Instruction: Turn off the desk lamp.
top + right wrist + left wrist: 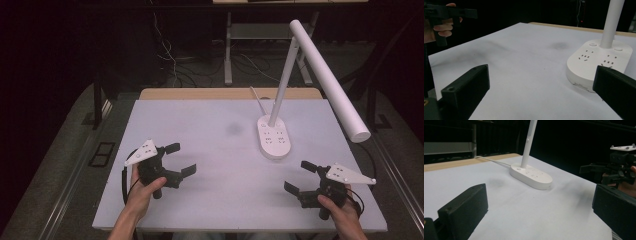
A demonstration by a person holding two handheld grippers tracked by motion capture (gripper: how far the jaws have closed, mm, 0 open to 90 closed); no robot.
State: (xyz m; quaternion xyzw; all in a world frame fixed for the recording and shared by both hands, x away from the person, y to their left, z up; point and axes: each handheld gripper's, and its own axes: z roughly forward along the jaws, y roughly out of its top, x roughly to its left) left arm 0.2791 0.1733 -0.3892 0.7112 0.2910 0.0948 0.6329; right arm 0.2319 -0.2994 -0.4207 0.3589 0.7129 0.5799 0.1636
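A white desk lamp stands on the white table [215, 145], its oval base [273, 137] carrying socket outlets, its stem rising to a long tube head [330, 75] that reaches toward the right. My left gripper [180, 159] is held at the table's left front, open, nothing between its jaws. My right gripper [300, 176] is at the right front, open and empty too, just in front of the lamp base [599, 60]. In the left gripper view the base [531, 176] lies ahead, with the right gripper [606, 171] beyond it at the right.
The lamp's white cable [492, 161] runs off the back of the table over a wooden edge strip [230, 93]. A faint dark smudge [233, 128] marks the tabletop's middle. Dark floor, cables and a table frame [228, 50] lie behind.
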